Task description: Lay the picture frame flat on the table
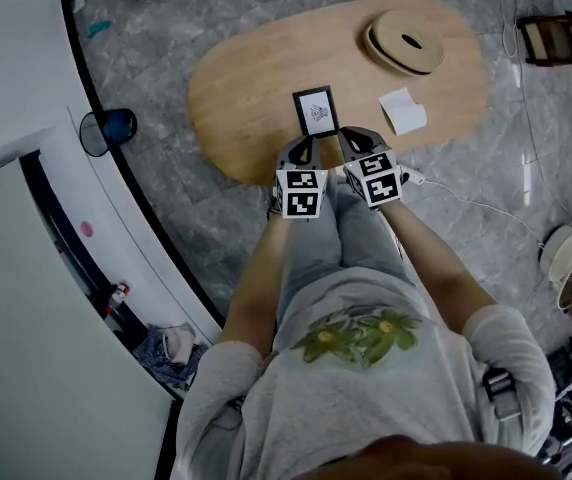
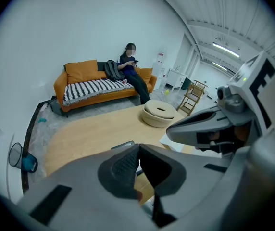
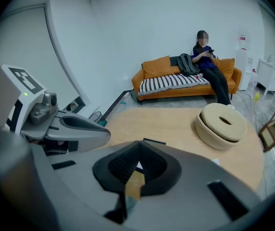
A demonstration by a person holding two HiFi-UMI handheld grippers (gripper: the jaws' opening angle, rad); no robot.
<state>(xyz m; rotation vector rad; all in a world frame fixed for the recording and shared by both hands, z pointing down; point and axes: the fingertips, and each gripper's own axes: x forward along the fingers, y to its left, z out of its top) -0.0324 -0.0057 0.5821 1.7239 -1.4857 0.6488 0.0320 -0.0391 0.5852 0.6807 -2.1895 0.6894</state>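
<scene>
The black picture frame (image 1: 315, 110) with a white mat appears to lie flat, face up, on the oval wooden table (image 1: 256, 88), near its front edge. Both grippers hang side by side just in front of it, above the table's edge. My left gripper (image 1: 303, 148) is shut with nothing between its pads. My right gripper (image 1: 350, 144) is likewise shut and empty. In the left gripper view only a dark edge of the frame (image 2: 123, 145) shows above the closed jaws (image 2: 138, 147). The right gripper view shows the frame's edge (image 3: 154, 141) beyond the closed jaws (image 3: 140, 144).
A round woven basket with a lid (image 1: 408, 40) stands at the table's far right, and a white sheet of paper (image 1: 402, 110) lies right of the frame. A dark bin (image 1: 106, 130) sits on the floor at left. A person sits on an orange sofa (image 3: 185, 83) beyond the table.
</scene>
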